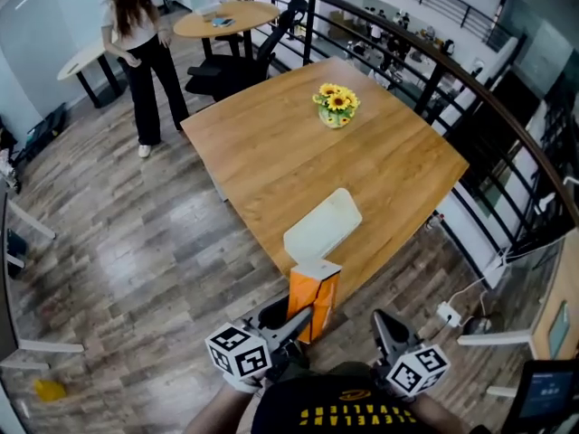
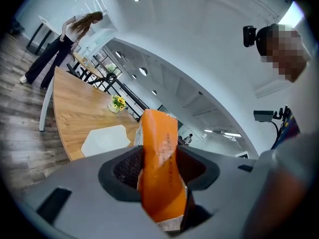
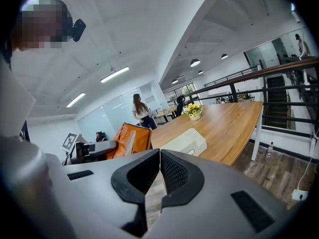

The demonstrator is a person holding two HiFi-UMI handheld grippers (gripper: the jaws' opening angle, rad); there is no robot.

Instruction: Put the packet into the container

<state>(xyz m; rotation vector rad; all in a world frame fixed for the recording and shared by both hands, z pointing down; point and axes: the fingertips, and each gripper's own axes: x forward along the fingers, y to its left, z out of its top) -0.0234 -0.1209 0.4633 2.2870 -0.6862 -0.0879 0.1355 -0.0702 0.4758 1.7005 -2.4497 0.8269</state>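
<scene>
Left gripper [image 2: 159,156] jaws clamped on orange packet [image 1: 314,301], upright between them; container [image 1: 323,224] at packet's 12 o'clock. Right gripper [image 3: 160,156] jaws together, empty.

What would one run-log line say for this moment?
left gripper: shut on orange packet | right gripper: shut, empty | white container: on table, packet not yet inside

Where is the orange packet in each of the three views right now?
Head view: orange packet bottom centre, below the white container.
Left gripper view: orange packet at centre, clamped between the jaws.
Right gripper view: orange packet left of centre, left of the white container.
Shared landmark: the sunflowers.
</scene>
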